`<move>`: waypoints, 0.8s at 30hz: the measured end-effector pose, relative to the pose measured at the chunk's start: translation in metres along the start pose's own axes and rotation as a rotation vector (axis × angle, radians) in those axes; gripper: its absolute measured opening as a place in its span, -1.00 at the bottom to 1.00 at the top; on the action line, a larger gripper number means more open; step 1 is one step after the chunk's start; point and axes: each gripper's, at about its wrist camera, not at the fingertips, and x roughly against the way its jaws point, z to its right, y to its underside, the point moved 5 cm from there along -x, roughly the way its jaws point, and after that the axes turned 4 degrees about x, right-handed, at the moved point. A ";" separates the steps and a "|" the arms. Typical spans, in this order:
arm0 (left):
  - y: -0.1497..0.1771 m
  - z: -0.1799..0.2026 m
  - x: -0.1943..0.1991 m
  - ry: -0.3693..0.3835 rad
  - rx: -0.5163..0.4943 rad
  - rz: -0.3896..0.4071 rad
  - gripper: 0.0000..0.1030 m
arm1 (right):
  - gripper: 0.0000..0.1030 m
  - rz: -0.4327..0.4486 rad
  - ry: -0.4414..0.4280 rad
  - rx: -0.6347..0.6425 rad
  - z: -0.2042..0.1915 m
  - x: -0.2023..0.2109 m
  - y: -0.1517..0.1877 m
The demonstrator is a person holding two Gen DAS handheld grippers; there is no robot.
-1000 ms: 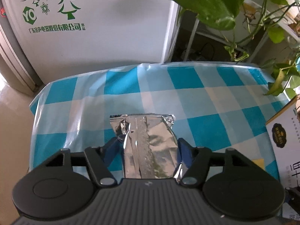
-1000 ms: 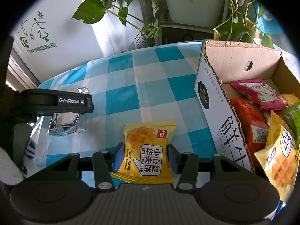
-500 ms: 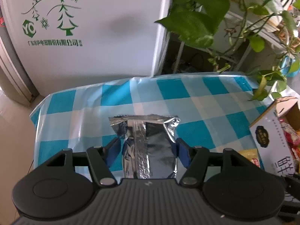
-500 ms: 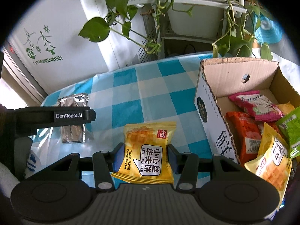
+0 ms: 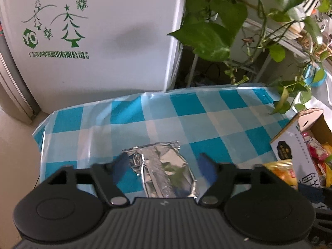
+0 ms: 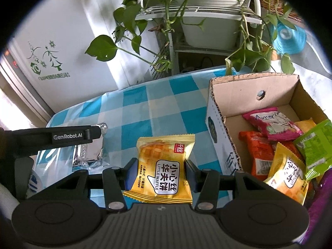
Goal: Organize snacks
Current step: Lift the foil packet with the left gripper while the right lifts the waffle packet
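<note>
We are gripping the waffle pack (image 6: 164, 168) in the right gripper (image 6: 160, 171) beside the box (image 6: 220, 137) — next, lifting it in; the left gripper (image 5: 162, 166) is hanging spread over the foil packet (image 5: 164, 168).

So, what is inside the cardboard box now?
The cardboard box holds a pink packet, an orange packet, a green packet and a yellow waffle packet. Anything beneath them is covered.
</note>
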 end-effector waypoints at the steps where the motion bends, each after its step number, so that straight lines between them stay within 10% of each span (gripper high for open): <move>1: -0.001 -0.002 -0.002 -0.011 0.006 -0.002 0.66 | 0.07 0.001 -0.001 -0.004 0.001 0.000 -0.001; 10: 0.016 0.009 -0.034 -0.079 -0.048 -0.075 0.50 | 0.07 -0.006 -0.011 -0.018 -0.002 -0.005 -0.003; 13: 0.016 0.008 -0.033 -0.072 -0.045 -0.050 0.23 | 0.08 -0.006 -0.015 -0.014 -0.001 -0.004 -0.003; 24: 0.010 0.001 0.002 -0.027 -0.024 0.018 0.21 | 0.08 0.010 -0.017 -0.016 0.000 0.001 -0.004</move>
